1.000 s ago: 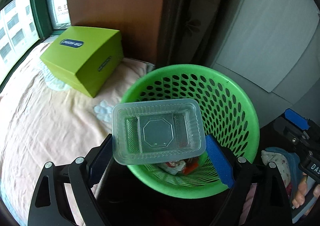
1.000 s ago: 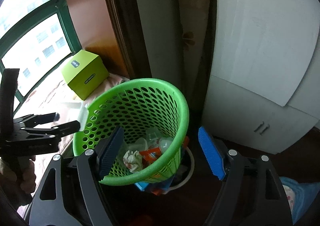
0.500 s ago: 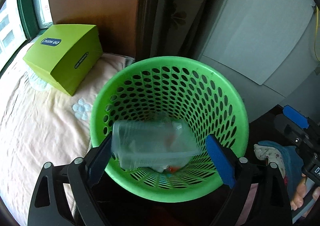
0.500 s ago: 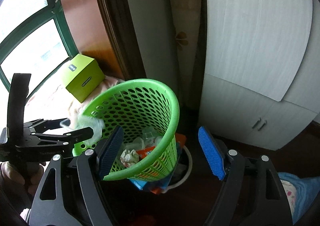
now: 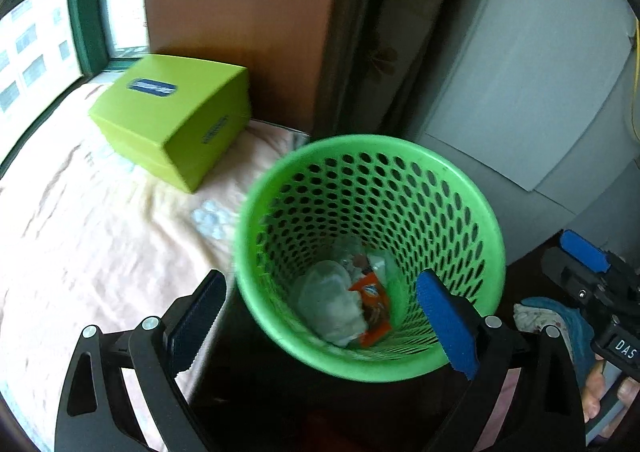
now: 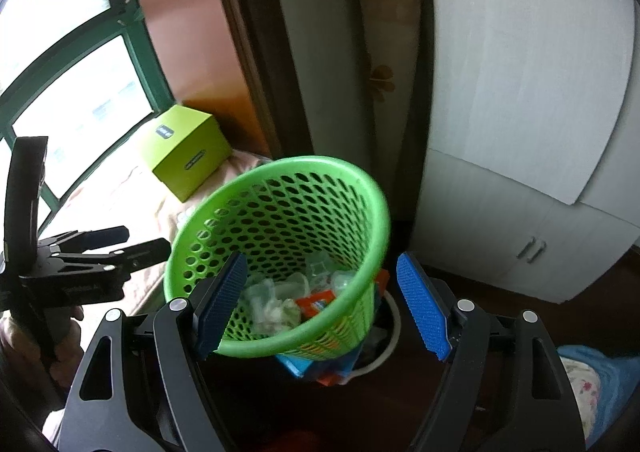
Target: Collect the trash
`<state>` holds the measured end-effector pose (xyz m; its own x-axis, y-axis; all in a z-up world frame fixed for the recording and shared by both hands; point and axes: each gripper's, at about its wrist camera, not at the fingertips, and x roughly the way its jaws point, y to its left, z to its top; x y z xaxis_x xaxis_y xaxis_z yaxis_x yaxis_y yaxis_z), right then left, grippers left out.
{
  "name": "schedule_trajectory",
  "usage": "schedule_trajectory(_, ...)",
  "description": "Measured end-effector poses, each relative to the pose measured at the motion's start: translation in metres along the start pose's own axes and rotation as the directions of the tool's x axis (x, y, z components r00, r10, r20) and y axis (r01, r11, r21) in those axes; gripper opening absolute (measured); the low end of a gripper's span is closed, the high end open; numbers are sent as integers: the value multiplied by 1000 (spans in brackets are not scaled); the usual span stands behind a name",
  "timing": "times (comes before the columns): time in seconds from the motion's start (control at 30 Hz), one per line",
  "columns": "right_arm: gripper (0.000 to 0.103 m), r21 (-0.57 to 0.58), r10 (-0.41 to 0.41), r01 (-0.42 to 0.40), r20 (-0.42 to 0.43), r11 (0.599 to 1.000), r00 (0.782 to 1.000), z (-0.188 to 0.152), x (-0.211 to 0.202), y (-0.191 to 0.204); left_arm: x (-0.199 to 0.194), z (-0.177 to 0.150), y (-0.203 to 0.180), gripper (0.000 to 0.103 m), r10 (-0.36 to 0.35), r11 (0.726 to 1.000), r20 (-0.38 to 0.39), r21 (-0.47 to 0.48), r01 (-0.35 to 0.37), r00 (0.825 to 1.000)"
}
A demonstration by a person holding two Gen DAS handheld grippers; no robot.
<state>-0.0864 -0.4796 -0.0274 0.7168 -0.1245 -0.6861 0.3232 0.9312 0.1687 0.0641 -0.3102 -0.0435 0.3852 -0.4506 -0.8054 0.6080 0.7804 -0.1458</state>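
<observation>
A: Green perforated basket (image 5: 372, 179), tilted, directly ahead of the left hand-held gripper (image 5: 320, 308), whose jaws stand wide with nothing between them.

B: Right hand-held gripper (image 6: 324, 304): jaws apart, straddling the basket's near rim without pressing it. Clear plastic container (image 5: 332, 304) and orange wrapper (image 5: 372, 292) lie inside.

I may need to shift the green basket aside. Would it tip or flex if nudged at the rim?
The green basket already sits tilted, so a nudge could tip it. Its perforated plastic wall probably flexes. Only light wrappers show inside, so it is likely light.
</observation>
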Motion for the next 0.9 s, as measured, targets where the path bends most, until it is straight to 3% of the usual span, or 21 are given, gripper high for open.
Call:
schedule_trajectory(0.3, 79, -46, 82, -82, 2, 996, 997, 3, 4, 46, -40, -13, 55, 94, 101, 993, 57, -75, -96, 993)
schedule_trajectory(0.57, 82, -121, 146, -144, 8, 982, 989, 6, 5, 102, -77, -33, 109, 94, 204, 966, 100, -181, -184, 974)
schedule_trajectory(0.9, 87, -172, 229, -226, -4, 959, 973, -1, 12, 164, -118, -65, 161, 95, 360, 909, 122, -270, -318, 925)
